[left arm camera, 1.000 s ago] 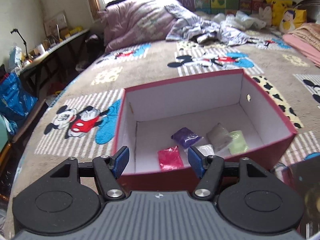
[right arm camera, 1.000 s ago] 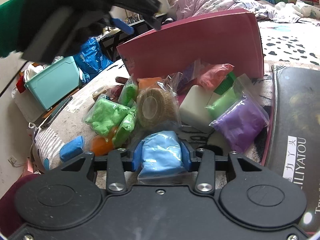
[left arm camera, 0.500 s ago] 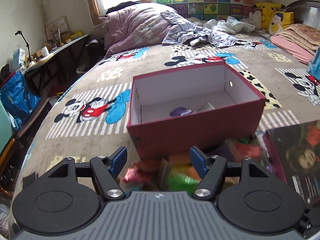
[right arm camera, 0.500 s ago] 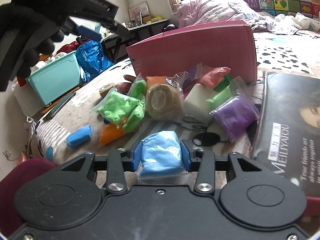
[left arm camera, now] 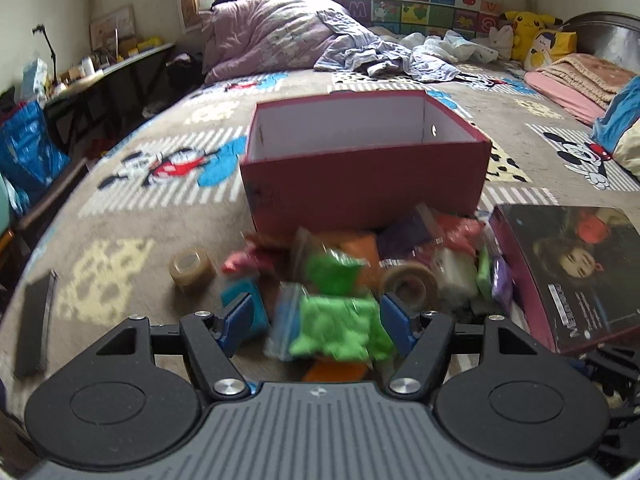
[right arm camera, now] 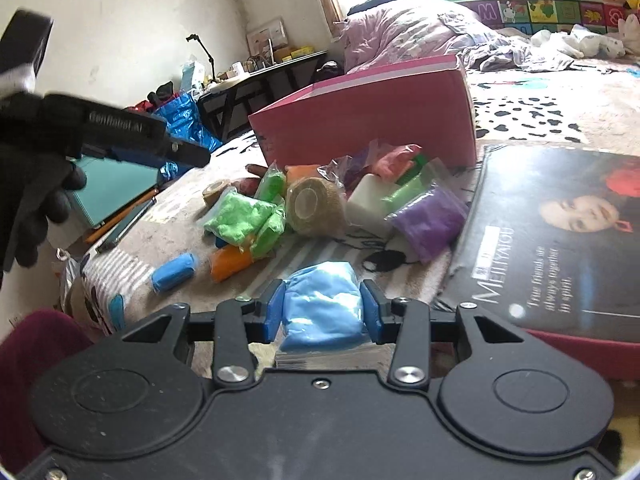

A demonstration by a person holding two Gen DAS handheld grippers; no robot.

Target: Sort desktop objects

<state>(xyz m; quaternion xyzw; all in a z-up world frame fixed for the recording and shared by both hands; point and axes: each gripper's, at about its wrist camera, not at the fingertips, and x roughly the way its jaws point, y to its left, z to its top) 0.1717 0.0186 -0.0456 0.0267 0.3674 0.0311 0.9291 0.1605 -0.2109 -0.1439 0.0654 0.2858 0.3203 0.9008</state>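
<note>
The right tool (right arm camera: 323,312) is clamped on a soft, pale blue clay bag (right arm camera: 322,306), bulging between its blue pads above the bed (right arm camera: 540,108). The left tool (left arm camera: 318,322), its jaws having just widened, hangs parted over a blurred bright green clay bag (left arm camera: 340,332), without pressing it. The heap of bags lies just before the red box (left arm camera: 364,184), near the bed's near edge.

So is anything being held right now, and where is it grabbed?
The right gripper pinches a light blue clay bag by its two sides. The left gripper holds nothing yet.
</note>
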